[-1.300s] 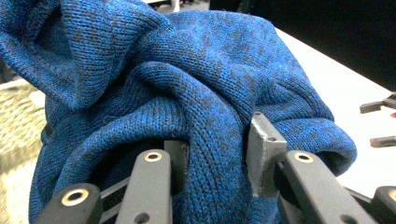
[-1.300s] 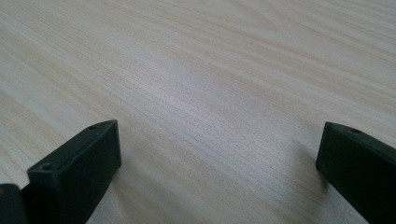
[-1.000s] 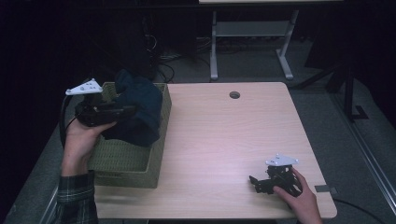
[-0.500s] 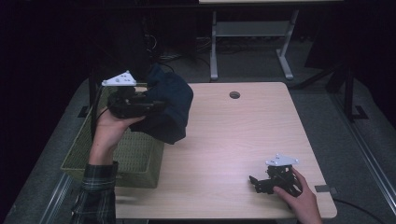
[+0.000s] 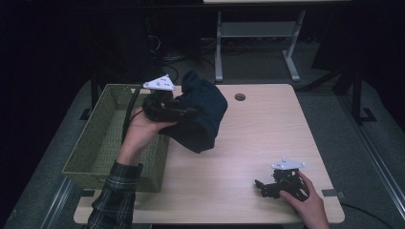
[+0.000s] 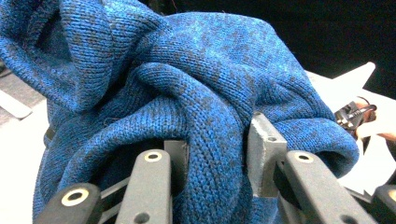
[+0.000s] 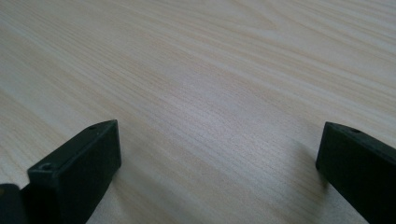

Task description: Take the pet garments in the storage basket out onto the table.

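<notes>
We note a light wooden table (image 5: 267, 143) with a round cable hole (image 5: 239, 97) at its twelve o'clock edge. A green woven basket (image 5: 90, 143) sits at nine o'clock. A metal stand frame (image 5: 258, 33) stands beyond the table.

Dim room, dark bg, table (image 5: 267, 138) lit from above, soft shadows, near claws blurred

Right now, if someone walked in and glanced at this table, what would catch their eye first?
Most striking is the bunched dark blue knitted garment, clamped in the left gripper and hanging above the pale wooden table just right of the green woven basket. Near the table's front right corner, the right gripper rests with jaws wide apart, holding nothing.
</notes>
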`<state>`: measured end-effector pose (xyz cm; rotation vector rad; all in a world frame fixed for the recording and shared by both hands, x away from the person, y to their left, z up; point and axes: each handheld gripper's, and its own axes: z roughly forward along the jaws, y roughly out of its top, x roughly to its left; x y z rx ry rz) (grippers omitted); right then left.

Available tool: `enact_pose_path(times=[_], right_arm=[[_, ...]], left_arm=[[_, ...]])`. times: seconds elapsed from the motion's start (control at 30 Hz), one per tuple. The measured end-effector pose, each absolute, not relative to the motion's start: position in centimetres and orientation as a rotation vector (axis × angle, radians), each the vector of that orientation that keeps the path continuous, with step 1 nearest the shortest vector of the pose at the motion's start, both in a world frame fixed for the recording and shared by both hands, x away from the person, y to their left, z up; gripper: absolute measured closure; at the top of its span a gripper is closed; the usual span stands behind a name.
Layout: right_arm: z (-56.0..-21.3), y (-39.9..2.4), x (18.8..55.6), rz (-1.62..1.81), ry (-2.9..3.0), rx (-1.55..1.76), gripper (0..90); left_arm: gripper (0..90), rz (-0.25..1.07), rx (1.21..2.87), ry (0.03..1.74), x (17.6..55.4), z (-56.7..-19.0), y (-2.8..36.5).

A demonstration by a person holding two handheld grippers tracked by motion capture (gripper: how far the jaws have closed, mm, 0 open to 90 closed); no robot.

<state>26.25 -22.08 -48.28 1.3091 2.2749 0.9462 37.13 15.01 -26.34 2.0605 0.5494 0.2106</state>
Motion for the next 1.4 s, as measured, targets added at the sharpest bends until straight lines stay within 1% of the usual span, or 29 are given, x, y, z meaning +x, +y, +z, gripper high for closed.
enact_pose_path(times=[0.37, 0.67, 1.0, 1.1, 1.4], right_arm=[[-48.3, -22.1, 26.2, 0.947, 2.276, 1.309, 0.0], [-48.3, -22.1, 26.3, 0.948, 2.275, 1.309, 0.0], [-48.3, -22.1, 26.2, 0.947, 2.276, 1.312, 0.0], [-48.3, -22.1, 26.2, 0.947, 2.276, 1.312, 0.0], [-48.3, -22.1, 26.2, 0.946, 2.277, 1.318, 0.0]], left_arm=[[65.1, 0.151, 2.12, 0.477, 38.2, -28.4, 9.9], [65.0, 0.093, 2.205, 0.446, 39.0, -31.5, 5.8], [65.0, 0.048, 2.276, 0.429, 40.0, -34.7, 2.6], [65.0, 0.062, 2.309, 0.421, 40.4, -35.6, 1.8], [64.9, 0.022, 2.348, 0.42, 41.2, -38.1, -0.4]])
